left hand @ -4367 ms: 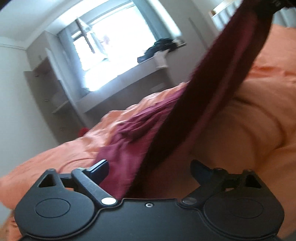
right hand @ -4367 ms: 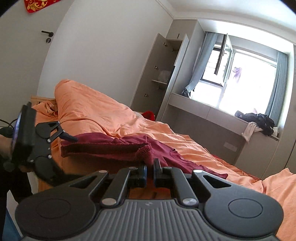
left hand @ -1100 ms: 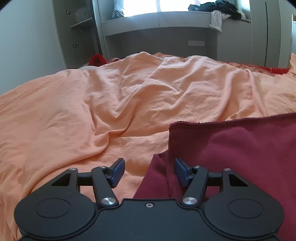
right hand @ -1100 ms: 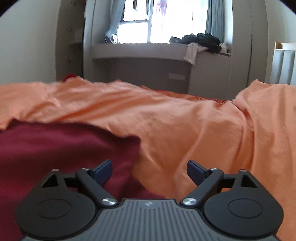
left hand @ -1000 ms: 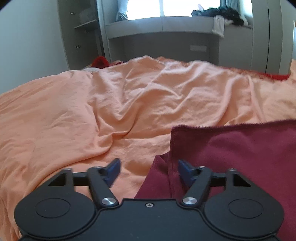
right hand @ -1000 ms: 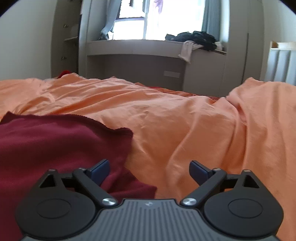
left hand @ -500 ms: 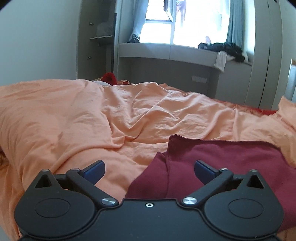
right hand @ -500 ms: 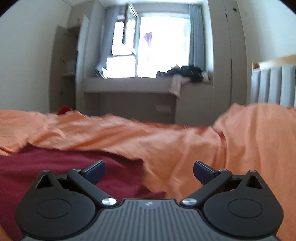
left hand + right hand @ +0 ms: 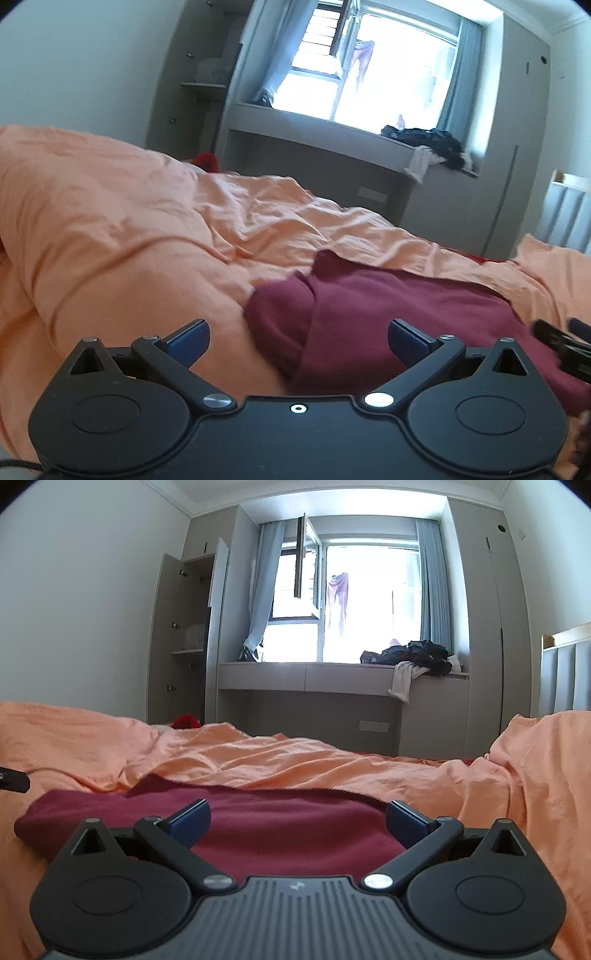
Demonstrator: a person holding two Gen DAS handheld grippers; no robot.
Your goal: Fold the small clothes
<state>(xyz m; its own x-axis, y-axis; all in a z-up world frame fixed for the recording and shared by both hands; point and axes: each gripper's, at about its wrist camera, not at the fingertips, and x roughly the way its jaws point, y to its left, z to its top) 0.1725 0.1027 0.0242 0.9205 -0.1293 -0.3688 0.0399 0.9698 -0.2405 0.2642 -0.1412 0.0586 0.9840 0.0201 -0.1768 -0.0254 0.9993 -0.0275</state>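
A dark red garment [image 9: 369, 317] lies folded flat on the orange duvet [image 9: 129, 229]. In the left wrist view its left folded edge bulges just ahead of my left gripper [image 9: 297, 339], which is open wide with nothing between its blue pads. The right wrist view shows the same garment [image 9: 288, 823] spread just beyond my right gripper [image 9: 297, 821], also open and holding nothing. A dark piece of the right gripper [image 9: 561, 343] shows at the left view's right edge, and a dark tip of the left gripper [image 9: 13, 781] at the right view's left edge.
The rumpled duvet [image 9: 332, 768] rises in a mound at the right [image 9: 546, 760]. Beyond the bed stand a grey window bench with a pile of dark clothes [image 9: 413, 657], an open cupboard [image 9: 184, 638] and a small red thing [image 9: 186, 722] on the floor side.
Both grippers have drawn back from the red garment, which lies released on the duvet. The left jaws have spread from partly open to wide open, and both views have tilted up toward the window.
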